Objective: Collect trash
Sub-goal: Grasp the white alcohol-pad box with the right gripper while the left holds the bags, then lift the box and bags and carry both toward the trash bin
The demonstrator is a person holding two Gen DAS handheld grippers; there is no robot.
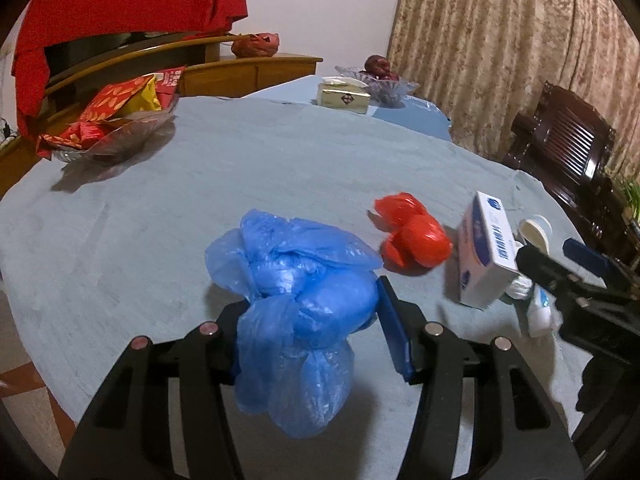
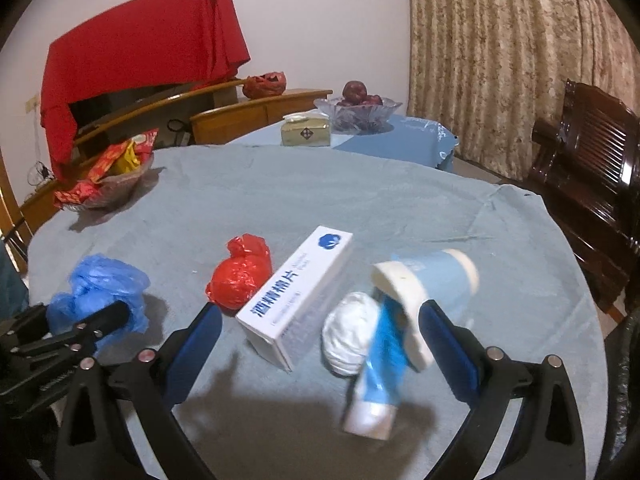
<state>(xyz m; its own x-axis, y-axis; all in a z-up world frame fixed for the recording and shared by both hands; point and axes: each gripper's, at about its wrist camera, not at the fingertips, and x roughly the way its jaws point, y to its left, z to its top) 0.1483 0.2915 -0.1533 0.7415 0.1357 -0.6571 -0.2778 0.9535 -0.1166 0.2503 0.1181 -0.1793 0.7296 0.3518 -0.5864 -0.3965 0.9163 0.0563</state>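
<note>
Five pieces of trash lie near the front of the round table [image 2: 280,196]. Blue bag [image 1: 298,280], knotted, sits between the fingers of the left gripper [image 1: 312,320]; the blue-padded finger [image 1: 394,336] stands just beside the bag with a sliver of gap, the opposite finger is hidden behind plastic, so contact cannot be confirmed. Red bag [image 2: 240,276] rests just right of the blue one, touching the white box [image 2: 298,296]. Right of the box: a white wad [image 2: 350,330], a blue-and-white tube [image 2: 382,364] and a blue cup [image 2: 436,280] on its side, all bunched together. Right gripper [image 2: 320,344] is spread wide, its fingers flanking the box, wad and tube, gripping none. Farther back on the table stands a bowl of red packets [image 2: 108,176]. Beyond, on a second table, are a tissue box [image 2: 306,132] and a fruit bowl [image 2: 358,110].
</note>
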